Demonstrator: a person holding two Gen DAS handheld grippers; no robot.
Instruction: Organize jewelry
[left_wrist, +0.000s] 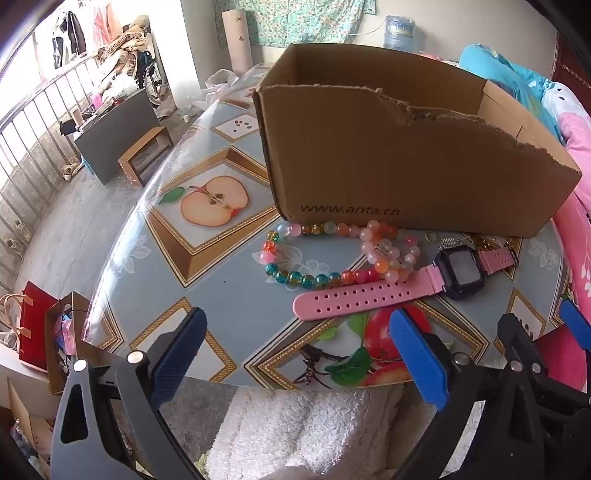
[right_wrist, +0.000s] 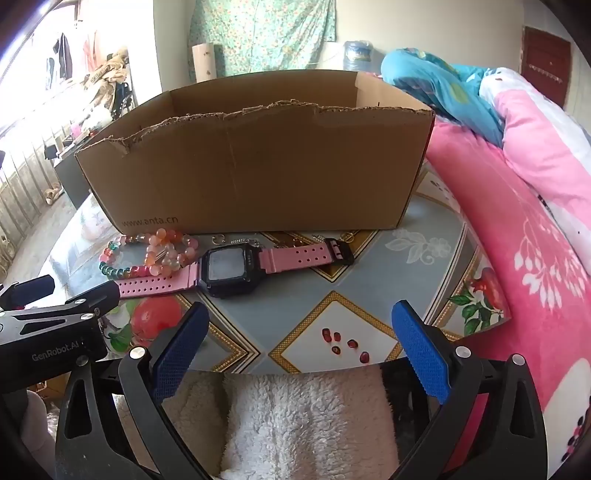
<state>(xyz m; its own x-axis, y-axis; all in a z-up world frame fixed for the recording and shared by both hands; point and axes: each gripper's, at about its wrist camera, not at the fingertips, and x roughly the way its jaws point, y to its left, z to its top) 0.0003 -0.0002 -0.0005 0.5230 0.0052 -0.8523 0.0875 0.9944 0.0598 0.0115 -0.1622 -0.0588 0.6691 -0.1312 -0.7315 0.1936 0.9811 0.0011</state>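
You have the pink watch (left_wrist: 417, 286) flat, face up, strap touching the bead bracelets (left_wrist: 332, 254), before the open box (left_wrist: 406, 155).

In front of me the counter (left_wrist: 229, 295), covered in a fruit-print cloth, carries a torn cardboard box (left_wrist: 406, 155). Just before the box lie bead bracelets (left_wrist: 332, 254) and a pink-strapped watch (left_wrist: 458, 269), one strap overlapping the beads.

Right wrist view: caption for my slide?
Open right gripper faces pink watch, bead bracelets and cardboard box.
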